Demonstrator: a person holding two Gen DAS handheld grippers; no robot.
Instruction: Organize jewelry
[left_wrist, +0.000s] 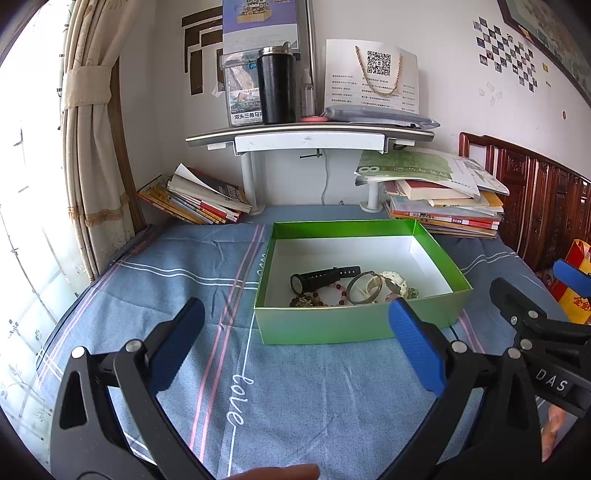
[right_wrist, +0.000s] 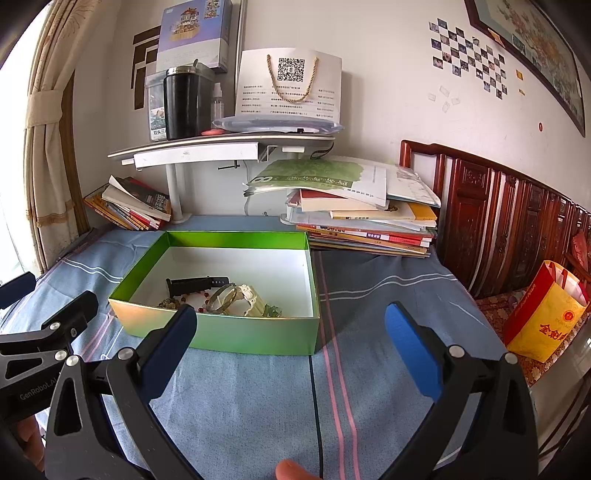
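Observation:
A green box (left_wrist: 325, 325) (right_wrist: 236, 338) with a white inside sits on the blue striped cloth. In its near part lie a black watch (left_wrist: 317, 278) (right_wrist: 197, 284), a metal bangle (left_wrist: 364, 288) (right_wrist: 221, 297), a cream watch (left_wrist: 397, 280) (right_wrist: 251, 297) and beaded bracelets (left_wrist: 314, 300) (right_wrist: 173, 303). My left gripper (left_wrist: 295, 350) is open and empty, hovering just in front of the box. My right gripper (right_wrist: 291, 350) is open and empty, in front of the box's right corner. Each gripper shows at the edge of the other's view.
Book stacks (left_wrist: 443, 206) (right_wrist: 365, 221) lie behind the box at right, more books (left_wrist: 195, 199) at back left. A small shelf (left_wrist: 310, 134) carries a black tumbler (left_wrist: 276, 86). A wooden headboard (right_wrist: 498, 221) and a yellow bag (right_wrist: 546, 314) stand at right.

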